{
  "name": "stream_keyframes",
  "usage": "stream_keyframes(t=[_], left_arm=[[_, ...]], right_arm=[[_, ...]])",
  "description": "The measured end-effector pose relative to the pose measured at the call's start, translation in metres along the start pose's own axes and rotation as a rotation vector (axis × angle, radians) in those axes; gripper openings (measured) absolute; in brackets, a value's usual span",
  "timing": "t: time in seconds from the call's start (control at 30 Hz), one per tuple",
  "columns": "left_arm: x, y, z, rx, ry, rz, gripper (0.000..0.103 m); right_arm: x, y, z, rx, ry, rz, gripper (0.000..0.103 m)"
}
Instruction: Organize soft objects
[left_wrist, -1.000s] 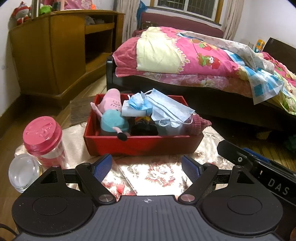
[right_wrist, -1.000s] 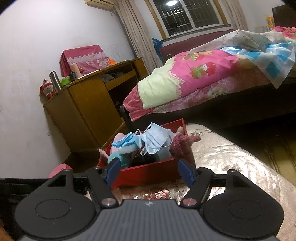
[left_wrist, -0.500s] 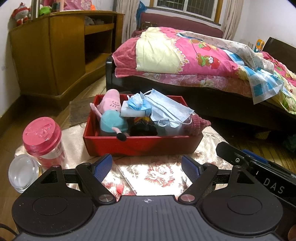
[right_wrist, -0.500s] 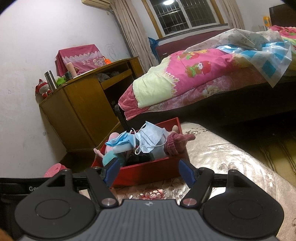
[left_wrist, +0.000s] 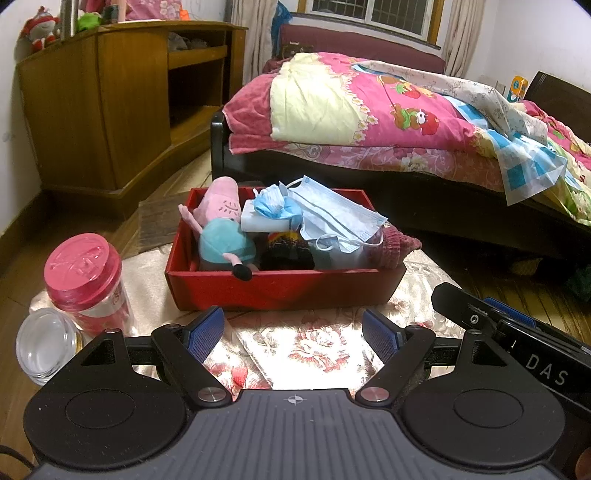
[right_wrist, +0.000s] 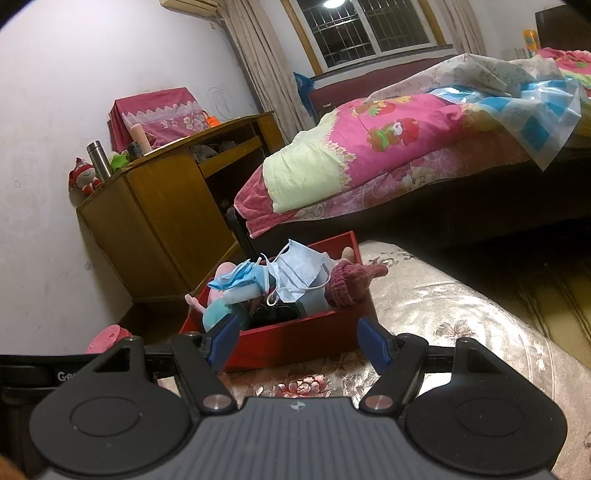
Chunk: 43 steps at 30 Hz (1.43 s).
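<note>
A red box (left_wrist: 280, 288) (right_wrist: 295, 339) stands on a floral cloth (left_wrist: 306, 343) and is heaped with soft things: a pink and teal plush toy (left_wrist: 221, 240), blue face masks (left_wrist: 332, 218) (right_wrist: 291, 273), a white pack, a dark knit piece (left_wrist: 286, 253) and a maroon knitted hat (left_wrist: 395, 245) (right_wrist: 351, 284) hanging over the right wall. My left gripper (left_wrist: 293, 334) hovers open just in front of the box, nothing between its blue pads. My right gripper (right_wrist: 297, 341) is open too, empty, near the box's front wall.
A pink-lidded jar (left_wrist: 86, 280) and a clear glass lid (left_wrist: 46, 345) sit left of the box. The other gripper's black body (left_wrist: 517, 339) lies to the right. A bed (left_wrist: 406, 122) with pink quilts is behind, a wooden cabinet (left_wrist: 110, 107) at left.
The right wrist view has tilted slightly, so the box sits a little lower and more to the left. The left view is unchanged.
</note>
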<state>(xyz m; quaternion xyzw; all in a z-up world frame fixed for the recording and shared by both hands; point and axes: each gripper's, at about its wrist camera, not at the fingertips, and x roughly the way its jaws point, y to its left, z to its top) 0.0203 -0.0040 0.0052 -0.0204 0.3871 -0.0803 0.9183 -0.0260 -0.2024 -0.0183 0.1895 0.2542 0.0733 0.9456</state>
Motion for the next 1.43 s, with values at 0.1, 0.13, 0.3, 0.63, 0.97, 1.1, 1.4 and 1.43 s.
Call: stream_keyframes(t=[0.1,0.13,0.3,0.63,0.97,1.1,1.4,1.43], left_arm=[[0.000,0.000,0.000,0.000,0.000,0.000,0.080],[0.000,0.000,0.000,0.000,0.000,0.000,0.080],[0.000,0.000,0.000,0.001,-0.001,0.000,0.080],[0.000,-0.003,0.003,0.010,-0.009,0.006,0.081],[0.001,-0.005,0.003,0.041,-0.022,0.010,0.082],[0.004,-0.002,0.003,0.028,-0.008,-0.005,0.086],[-0.006,-0.001,0.001,0.043,-0.073,-0.007,0.097],[-0.007,-0.002,0.001,0.053,-0.081,0.005,0.097]], right_arm=[[0.000,0.000,0.000,0.001,0.001,-0.001,0.043],[0.000,0.000,0.000,0.002,0.001,0.000,0.043],[0.000,-0.001,0.000,0.003,0.001,-0.001,0.043],[-0.001,-0.001,0.000,0.004,0.000,0.000,0.043],[0.000,-0.001,-0.001,0.005,0.002,0.001,0.043],[0.000,-0.001,-0.001,0.005,0.002,0.001,0.043],[-0.019,-0.006,0.002,0.018,-0.095,-0.019,0.048],[-0.021,-0.008,0.003,0.017,-0.096,-0.039,0.053]])
